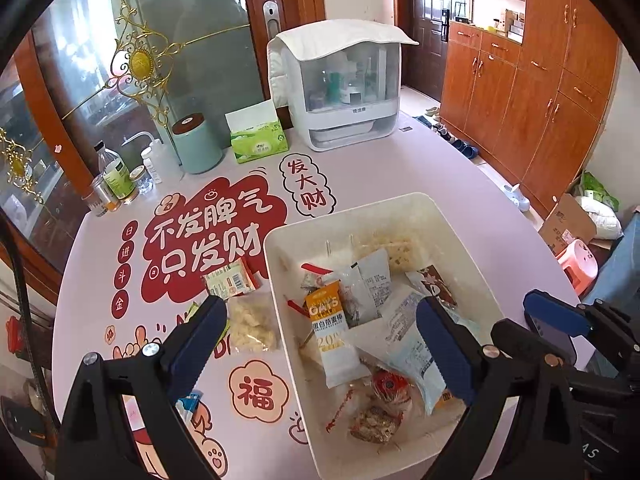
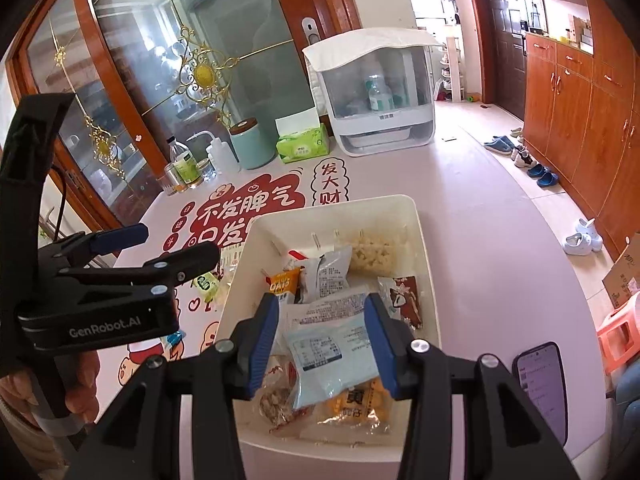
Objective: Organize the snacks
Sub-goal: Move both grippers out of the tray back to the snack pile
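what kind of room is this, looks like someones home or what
Most likely a home dining area by the entrance: a round table with a snack bin and tissue pack, wooden cabinets, and shoes on the floor near a door.

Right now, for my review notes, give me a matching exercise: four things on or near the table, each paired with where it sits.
Things:
1. oats bar
2. tissue pack
3. phone
4. clear bag of pale snacks

Places:
A. on the table, left of the bin
B. inside the white bin
C. at the table's far side, beside the teal canister
D. on the table, right of the bin

Pairs: 1-B, 2-C, 3-D, 4-A
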A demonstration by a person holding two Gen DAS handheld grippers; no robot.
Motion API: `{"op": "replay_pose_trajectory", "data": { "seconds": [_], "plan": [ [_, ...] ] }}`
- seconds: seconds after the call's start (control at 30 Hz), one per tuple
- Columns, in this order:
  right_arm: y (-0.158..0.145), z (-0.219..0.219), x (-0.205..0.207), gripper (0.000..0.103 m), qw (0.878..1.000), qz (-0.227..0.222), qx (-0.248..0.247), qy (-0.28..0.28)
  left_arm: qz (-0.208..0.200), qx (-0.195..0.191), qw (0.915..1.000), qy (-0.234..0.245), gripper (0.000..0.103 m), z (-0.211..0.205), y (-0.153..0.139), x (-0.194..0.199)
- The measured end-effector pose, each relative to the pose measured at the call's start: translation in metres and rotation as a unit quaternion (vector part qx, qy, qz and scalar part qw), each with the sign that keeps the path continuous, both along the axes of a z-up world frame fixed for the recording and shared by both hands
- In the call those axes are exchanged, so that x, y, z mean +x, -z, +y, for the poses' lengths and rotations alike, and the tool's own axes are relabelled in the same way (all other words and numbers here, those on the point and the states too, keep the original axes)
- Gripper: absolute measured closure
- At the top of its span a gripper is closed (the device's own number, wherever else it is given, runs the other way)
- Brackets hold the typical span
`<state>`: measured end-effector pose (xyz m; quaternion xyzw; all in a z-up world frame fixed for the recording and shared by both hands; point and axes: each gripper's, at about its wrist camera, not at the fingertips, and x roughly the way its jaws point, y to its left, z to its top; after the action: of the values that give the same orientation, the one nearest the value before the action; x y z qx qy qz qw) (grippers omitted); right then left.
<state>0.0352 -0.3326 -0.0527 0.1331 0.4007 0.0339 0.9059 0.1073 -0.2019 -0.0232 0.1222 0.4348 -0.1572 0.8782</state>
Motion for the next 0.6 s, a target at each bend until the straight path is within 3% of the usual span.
{"op": "replay_pose_trajectory", "data": {
  "seconds": [0.37, 0.6],
  "plan": [
    [0.006, 0.013, -0.006, 0.058, 1.0, 0.01, -0.001, -0.013, 0.006, 0.001, 0.9999, -0.013, 0.008, 0.018, -0.001, -0.014],
    [0.01, 0.042, 0.0, 0.058, 0.999, 0.014, -0.001, -0.051, -0.003, 0.007, 0.998, -0.064, 0.008, 0.068, -0.008, -0.014]
  ]
}}
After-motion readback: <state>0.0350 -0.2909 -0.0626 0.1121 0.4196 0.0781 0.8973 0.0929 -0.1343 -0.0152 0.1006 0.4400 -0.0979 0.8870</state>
